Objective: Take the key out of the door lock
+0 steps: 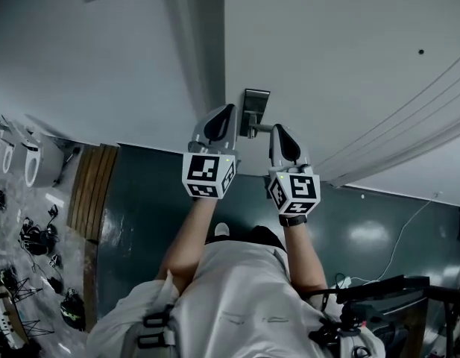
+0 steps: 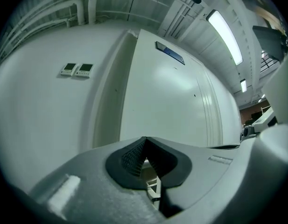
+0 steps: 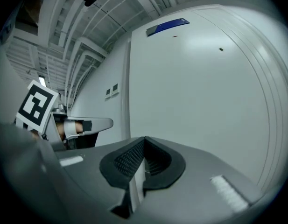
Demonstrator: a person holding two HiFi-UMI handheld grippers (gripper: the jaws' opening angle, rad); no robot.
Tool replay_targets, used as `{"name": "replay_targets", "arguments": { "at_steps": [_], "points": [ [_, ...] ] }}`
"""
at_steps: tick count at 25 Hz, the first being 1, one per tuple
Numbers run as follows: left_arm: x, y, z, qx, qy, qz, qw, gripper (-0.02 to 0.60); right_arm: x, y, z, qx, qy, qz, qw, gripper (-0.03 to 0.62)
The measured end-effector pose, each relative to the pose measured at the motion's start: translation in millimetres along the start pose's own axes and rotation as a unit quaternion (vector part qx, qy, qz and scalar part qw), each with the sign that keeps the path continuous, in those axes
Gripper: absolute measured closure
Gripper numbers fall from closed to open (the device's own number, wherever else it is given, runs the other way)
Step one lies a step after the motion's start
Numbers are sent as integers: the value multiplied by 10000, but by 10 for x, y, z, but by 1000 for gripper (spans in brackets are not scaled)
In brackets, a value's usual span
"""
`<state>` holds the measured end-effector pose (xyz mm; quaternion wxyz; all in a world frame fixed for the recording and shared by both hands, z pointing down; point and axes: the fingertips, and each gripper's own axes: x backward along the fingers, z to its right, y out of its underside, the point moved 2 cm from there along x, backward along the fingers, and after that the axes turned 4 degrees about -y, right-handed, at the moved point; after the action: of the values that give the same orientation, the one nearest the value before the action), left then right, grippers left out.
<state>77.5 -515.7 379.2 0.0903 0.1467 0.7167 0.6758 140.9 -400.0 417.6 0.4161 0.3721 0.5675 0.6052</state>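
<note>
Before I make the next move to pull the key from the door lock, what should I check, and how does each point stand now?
1. Both grippers at the lock plate: ok. The left gripper and right gripper flank it.
2. Key in sight: cannot tell. No view shows it clearly.
3. Right tongs closed: ok. Whether they pinch the key: cannot tell.
4. Left tongs gripping something: cannot tell. They are nearly together, and a pale metal part shows in the gap.
</note>
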Motion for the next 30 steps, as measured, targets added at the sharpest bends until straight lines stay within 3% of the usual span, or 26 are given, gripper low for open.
{"name": "replay_targets", "arguments": {
  "at_steps": [7, 19, 26, 30],
  "points": [
    [-205, 170, 40, 21, 263, -115, 9996, 581, -8, 245, 144, -83, 250, -213, 9994, 592],
    [-679, 309, -207, -183, -15, -329, 9993, 581, -176, 489, 124, -185, -132, -497, 9985, 591],
    [-884, 454, -321, -259, -167, -522, 9982, 581, -187, 927, 109, -531, -260, -957, 9937, 591],
    [-944, 508, -349, -268, -223, -569, 9978, 580, -159, 1339, 106, -991, -318, -1329, 9856, 591]
  ]
}}
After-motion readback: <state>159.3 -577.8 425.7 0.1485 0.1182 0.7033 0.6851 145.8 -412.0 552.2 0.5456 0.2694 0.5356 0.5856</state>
